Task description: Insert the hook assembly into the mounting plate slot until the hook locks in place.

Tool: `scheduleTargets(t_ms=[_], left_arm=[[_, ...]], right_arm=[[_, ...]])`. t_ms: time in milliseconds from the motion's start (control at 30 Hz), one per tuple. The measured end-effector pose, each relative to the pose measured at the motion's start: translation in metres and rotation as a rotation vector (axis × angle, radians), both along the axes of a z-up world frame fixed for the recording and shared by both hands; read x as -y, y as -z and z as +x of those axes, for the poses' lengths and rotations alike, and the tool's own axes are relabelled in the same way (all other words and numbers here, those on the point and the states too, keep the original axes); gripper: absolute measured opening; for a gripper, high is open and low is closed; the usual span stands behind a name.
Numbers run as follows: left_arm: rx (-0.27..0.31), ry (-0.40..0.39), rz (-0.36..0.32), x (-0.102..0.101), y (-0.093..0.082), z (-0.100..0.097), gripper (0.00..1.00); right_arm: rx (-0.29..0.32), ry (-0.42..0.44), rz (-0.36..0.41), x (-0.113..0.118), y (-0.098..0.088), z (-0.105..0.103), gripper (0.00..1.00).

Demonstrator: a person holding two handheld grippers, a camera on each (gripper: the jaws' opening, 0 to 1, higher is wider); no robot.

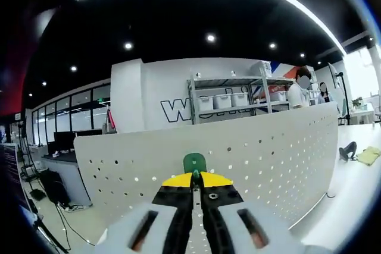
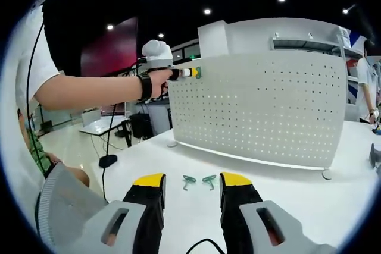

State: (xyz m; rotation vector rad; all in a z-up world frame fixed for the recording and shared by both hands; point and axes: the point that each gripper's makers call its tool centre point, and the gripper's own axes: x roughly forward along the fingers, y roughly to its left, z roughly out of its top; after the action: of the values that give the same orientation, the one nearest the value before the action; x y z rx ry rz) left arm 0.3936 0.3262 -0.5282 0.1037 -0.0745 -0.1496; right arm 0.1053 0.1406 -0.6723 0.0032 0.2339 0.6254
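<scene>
The fingers (image 1: 178,190) of the left gripper (image 1: 193,184) are squeezed together on a small green hook (image 1: 194,162). Their tips are yellow and the hook pokes up from between them. The hook sits right at the top edge of the white board with holes (image 1: 262,147), near the board's left corner as the right gripper view shows it. I cannot tell if the hook touches the board. In the right gripper view a person's hand (image 2: 156,81) holds this gripper (image 2: 189,73) up high at that corner, and the arm (image 2: 89,90) reaches in from the left.

The fingers (image 2: 150,185) of the right gripper (image 2: 191,184) are wide apart and hold nothing. They hang low over the white bench (image 2: 286,194). Two more green hooks (image 2: 199,181) lie on the bench between the yellow tips, just beside each other. The board stands upright on the bench behind them, on little round feet (image 2: 325,174).

A black cable (image 2: 199,245) lies on the bench near the front edge. Far behind the board there are shelves with white boxes (image 1: 229,96).
</scene>
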Motion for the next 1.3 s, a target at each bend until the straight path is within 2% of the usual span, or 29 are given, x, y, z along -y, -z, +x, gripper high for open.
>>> scheduleTargets(t_ms=[267,300,333,367,433,533,667,733,867,1067,1167,1300], left_arm=[[0.0,0.005,-0.004,0.0,-0.002,0.011,0.03],[-0.005,0.01,-0.04,0.0,-0.001,0.011,0.03],[-0.008,0.013,-0.047,0.0,0.0,0.011,0.03],[-0.01,0.001,-0.023,-0.002,0.001,0.012,0.03],[-0.018,0.003,-0.041,-0.002,0.003,0.012,0.03],[-0.014,0.0,-0.013,-0.002,0.003,0.013,0.03],[-0.017,-0.007,-0.007,-0.002,0.005,0.015,0.03],[-0.015,-0.016,0.033,-0.001,0.005,0.015,0.03],[-0.023,-0.017,0.022,-0.001,0.004,0.016,0.04],[-0.025,-0.011,0.062,0.0,0.0,0.02,0.05],[-0.008,0.004,0.064,0.004,-0.006,0.021,0.04],[-0.023,0.015,0.068,0.007,-0.005,0.024,0.04]], right_arm=[[-0.006,0.009,-0.003,0.0,0.001,0.001,0.36],[-0.006,0.013,-0.003,0.001,0.002,0.001,0.36],[-0.012,0.016,-0.004,0.001,0.004,0.002,0.36],[-0.022,0.018,-0.005,0.002,0.005,0.002,0.36],[-0.016,0.02,-0.001,0.002,0.004,0.001,0.36],[-0.013,0.022,-0.001,0.002,0.003,0.002,0.36],[-0.014,0.023,-0.003,0.002,0.003,0.004,0.35],[-0.014,0.025,-0.004,0.002,0.003,0.004,0.35],[-0.017,0.026,-0.004,0.002,0.004,0.004,0.35],[-0.019,0.027,-0.005,0.002,0.005,0.005,0.34],[-0.017,0.028,-0.005,0.002,0.004,0.005,0.34],[-0.02,0.03,-0.005,0.003,0.005,0.005,0.34]])
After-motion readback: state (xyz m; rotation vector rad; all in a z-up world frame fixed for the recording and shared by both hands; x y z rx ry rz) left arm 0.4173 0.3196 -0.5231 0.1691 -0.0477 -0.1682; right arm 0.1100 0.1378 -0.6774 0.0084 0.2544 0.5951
